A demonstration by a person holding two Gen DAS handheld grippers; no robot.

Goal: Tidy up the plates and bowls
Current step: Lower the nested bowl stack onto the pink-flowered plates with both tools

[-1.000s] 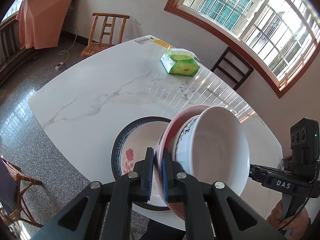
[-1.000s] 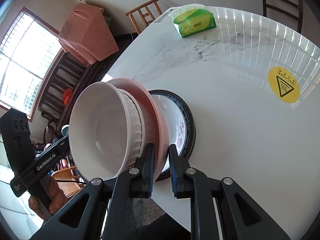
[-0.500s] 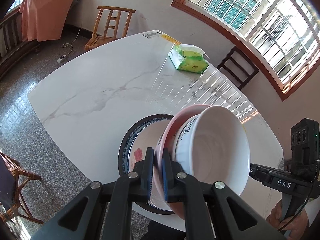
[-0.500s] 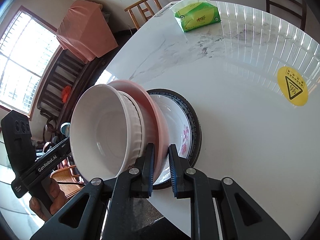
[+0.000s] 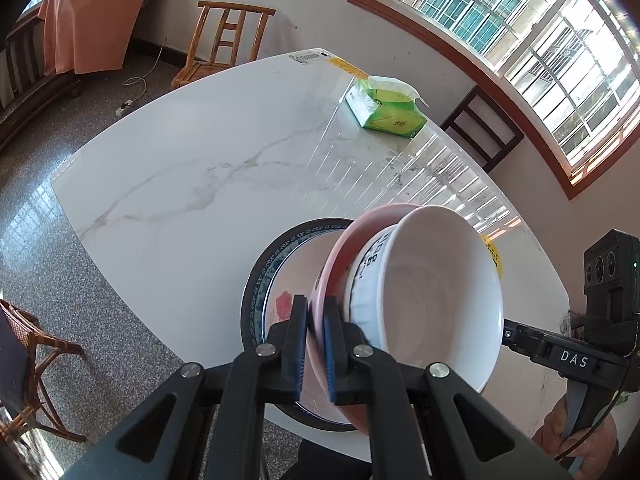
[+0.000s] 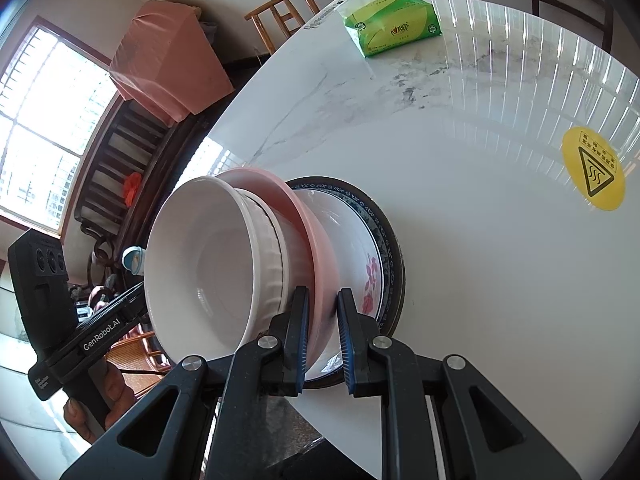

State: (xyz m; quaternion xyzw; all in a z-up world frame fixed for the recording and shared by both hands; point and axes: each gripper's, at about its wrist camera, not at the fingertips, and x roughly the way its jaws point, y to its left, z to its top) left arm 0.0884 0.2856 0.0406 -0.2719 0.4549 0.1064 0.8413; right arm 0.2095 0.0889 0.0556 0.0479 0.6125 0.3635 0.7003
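Note:
A pink plate (image 5: 340, 256) carries a white bowl (image 5: 432, 300), and both are held tilted just above a blue-rimmed flowered plate (image 5: 272, 268) on the white marble table (image 5: 200, 168). My left gripper (image 5: 316, 344) is shut on the pink plate's near rim. My right gripper (image 6: 323, 336) clamps the opposite rim of the pink plate (image 6: 296, 216); the white bowl (image 6: 208, 264) shows to its left and the flowered plate (image 6: 368, 248) behind.
A green tissue pack (image 5: 384, 110) lies at the table's far side, and also shows in the right wrist view (image 6: 394, 24). A yellow warning sticker (image 6: 594, 168) is on the table at right. Wooden chairs (image 5: 224, 40) stand beyond the table.
Both grippers with the pink plate and bowl have shifted slightly over the flowered plate, which now sits more directly beneath them. Grips are unchanged.

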